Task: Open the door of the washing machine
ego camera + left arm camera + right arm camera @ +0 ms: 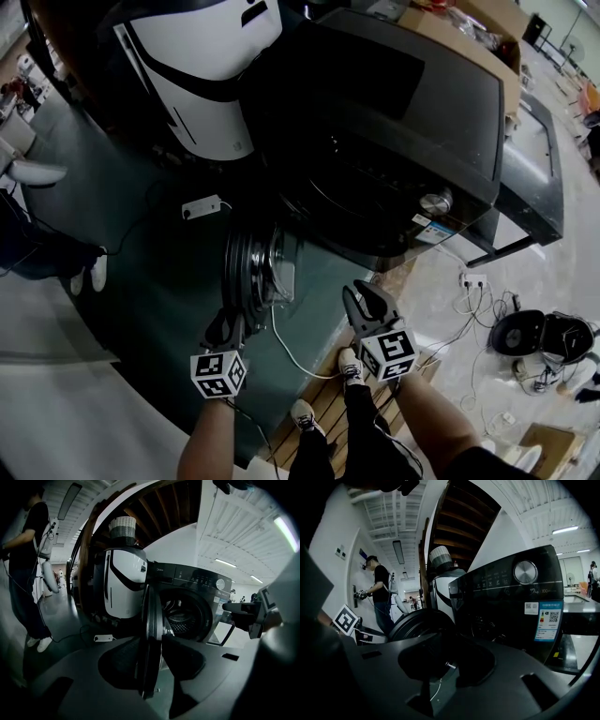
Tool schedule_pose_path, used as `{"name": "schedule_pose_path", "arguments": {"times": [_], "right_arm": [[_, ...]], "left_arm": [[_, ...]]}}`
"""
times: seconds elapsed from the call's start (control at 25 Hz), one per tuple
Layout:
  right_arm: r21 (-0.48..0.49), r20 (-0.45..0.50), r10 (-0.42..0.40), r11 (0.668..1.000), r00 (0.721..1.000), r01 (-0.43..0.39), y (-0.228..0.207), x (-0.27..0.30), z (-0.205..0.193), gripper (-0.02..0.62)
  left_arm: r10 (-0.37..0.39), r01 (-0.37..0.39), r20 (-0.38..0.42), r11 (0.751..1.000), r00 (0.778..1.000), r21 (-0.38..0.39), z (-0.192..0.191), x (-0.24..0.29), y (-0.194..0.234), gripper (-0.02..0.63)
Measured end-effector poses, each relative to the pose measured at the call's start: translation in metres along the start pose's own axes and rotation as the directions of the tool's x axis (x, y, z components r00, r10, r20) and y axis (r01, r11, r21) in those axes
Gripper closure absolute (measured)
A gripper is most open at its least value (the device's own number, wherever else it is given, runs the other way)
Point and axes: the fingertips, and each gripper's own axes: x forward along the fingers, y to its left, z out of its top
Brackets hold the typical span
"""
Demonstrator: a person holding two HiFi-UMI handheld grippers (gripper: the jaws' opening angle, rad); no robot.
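Left gripper (228,323) is closed on the free rim of the door (251,270): in the left gripper view that rim stands edge-on between the two jaws and fills the gap, with a pad against each face. Right gripper (367,298) is empty, jaws apart, with only the floor (159,281) showing through the gap; it hovers just beside the door, on the side towards the washing machine (394,122), and touches nothing that can be seen. Door position: swung well out from the machine's front, roughly square to it, so that the drum opening (183,616) lies exposed to the right of the held rim; the hinge cannot be made out. Handling assessment: the door is judged rigid and of moderate weight, a round frame with a bulging window, free to move only along its hinge arc. Its dark glossy surface is likely to be slippery under the pads, so a sideways pull that follows the arc is advised over a straight tug. Recommended hold is the present one, on the rim farthest from the machine, where leverage is greatest and the window is spared. Forcing it past its stop could strain the hinge. Opening is judged complete or nearly so
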Motion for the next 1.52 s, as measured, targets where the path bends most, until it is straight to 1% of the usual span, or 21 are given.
{"name": "schedule_pose_path", "arguments": {"times": [0.2,0.32,0.4,0.48,0.56,0.68,0.8,1.0,1.16,1.36,1.52], "right_arm": [[-0.009,0.016,-0.012,1.000,1.000,0.012,0.003,-0.010,0.019,0.501],[-0.030,0.022,-0.020,0.999,1.000,0.021,0.008,-0.016,0.032,0.526],[-0.049,0.023,-0.018,0.999,1.000,0.019,0.014,-0.023,0.042,0.561],[-0.063,0.024,-0.011,0.998,1.000,0.013,0.022,-0.034,0.052,0.574],[-0.073,0.029,-0.008,0.997,1.000,0.010,0.030,-0.047,0.062,0.577],[-0.072,0.044,-0.021,0.997,0.999,0.025,0.039,-0.066,0.077,0.578],[-0.059,0.059,-0.034,0.998,0.998,0.037,0.049,-0.090,0.090,0.578],[-0.055,0.078,-0.052,0.997,0.996,0.056,0.071,-0.132,0.110,0.578],[-0.059,0.095,-0.067,0.996,0.993,0.072,0.092,-0.172,0.124,0.578],[-0.070,0.120,-0.076,0.994,0.990,0.085,0.124,-0.218,0.139,0.578],[-0.085,0.110,-0.093,0.991,0.990,0.102,0.141,-0.244,0.136,0.578]], "left_arm": [[-0.015,0.015,0.021,1.000,1.000,-0.003,0.011,-0.018,-0.007,0.451],[-0.046,0.046,0.058,0.999,0.997,0.004,0.027,-0.029,-0.016,0.457],[-0.077,0.076,0.085,0.997,0.993,0.017,0.039,-0.041,-0.026,0.484],[-0.112,0.109,0.111,0.993,0.987,0.034,0.051,-0.057,-0.039,0.533],[-0.147,0.141,0.139,0.989,0.979,0.048,0.064,-0.074,-0.051,0.566],[-0.201,0.192,0.183,0.979,0.962,0.066,0.084,-0.099,-0.070,0.584],[-0.249,0.235,0.206,0.968,0.946,0.093,0.097,-0.124,-0.091,0.588],[-0.306,0.284,0.211,0.950,0.928,0.126,0.113,-0.166,-0.121,0.589],[-0.359,0.335,0.222,0.932,0.907,0.138,0.122,-0.206,-0.141,0.589],[-0.407,0.380,0.220,0.912,0.887,0.154,0.125,-0.252,-0.154,0.589],[-0.442,0.414,0.206,0.895,0.873,0.164,0.118,-0.279,-0.164,0.589]]}}
